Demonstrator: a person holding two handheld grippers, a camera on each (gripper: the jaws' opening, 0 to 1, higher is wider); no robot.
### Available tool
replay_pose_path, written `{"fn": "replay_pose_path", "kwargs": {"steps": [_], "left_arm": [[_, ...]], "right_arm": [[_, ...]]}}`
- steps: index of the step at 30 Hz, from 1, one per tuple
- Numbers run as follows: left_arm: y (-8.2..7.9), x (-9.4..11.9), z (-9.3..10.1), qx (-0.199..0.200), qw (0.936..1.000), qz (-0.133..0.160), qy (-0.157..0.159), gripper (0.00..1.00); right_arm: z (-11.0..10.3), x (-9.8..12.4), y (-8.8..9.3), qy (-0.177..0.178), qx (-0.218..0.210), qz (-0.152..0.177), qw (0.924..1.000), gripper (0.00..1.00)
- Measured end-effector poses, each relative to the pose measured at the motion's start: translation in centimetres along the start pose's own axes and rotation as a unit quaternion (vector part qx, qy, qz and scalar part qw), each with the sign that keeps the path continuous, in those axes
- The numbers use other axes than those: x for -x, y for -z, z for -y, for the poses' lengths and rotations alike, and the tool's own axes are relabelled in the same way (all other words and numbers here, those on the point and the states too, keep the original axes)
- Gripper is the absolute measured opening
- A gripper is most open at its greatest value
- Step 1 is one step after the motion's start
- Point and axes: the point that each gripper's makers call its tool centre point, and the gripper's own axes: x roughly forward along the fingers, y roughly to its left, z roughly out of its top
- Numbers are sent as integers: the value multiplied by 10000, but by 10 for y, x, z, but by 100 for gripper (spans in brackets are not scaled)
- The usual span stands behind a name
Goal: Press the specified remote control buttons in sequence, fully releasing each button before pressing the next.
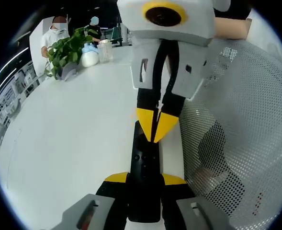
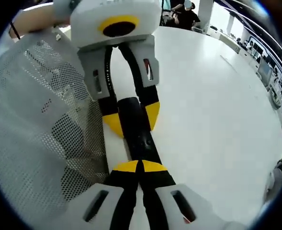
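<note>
Left gripper (image 1: pixel 144 179): nearest the lens at the bottom centre of the left gripper view, its yellow-tipped jaws clamped on either side of the remote control (image 1: pixel 144 187), holding it by its near end.
Right gripper (image 2: pixel 140 166): at the bottom centre of the right gripper view, jaws drawn together with the tips touching, resting on the remote's upper face; in the left gripper view it comes down from the top centre with its tips on the remote.
Mesh basket (image 1: pixel 241 129): white perforated wall filling the right side of the left gripper view and the left side of the right gripper view, just beside the remote.
Table (image 1: pixel 73 124): a broad, plain white surface spreading to the left of the frame.
Remote control: long, black, lying lengthwise at centre frame between the two grippers.
Progress: the pose reads as a press under way, tips on the button area. Which button, and how many presses are done or left, I cannot tell; nothing shows a final state.
Room: an office-like space; a potted plant (image 1: pixel 66 50) and jars at the upper left, people seated beyond.
</note>
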Motion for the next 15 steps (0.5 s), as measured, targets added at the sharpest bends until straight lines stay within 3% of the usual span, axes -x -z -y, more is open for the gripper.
{"fn": "replay_pose_path", "kwargs": {"steps": [15], "left_arm": [[-1,0,0,-13,10000,-9,6,25]], "right_arm": [[-3,-2,0,157,769,-172,9968,0]]}}
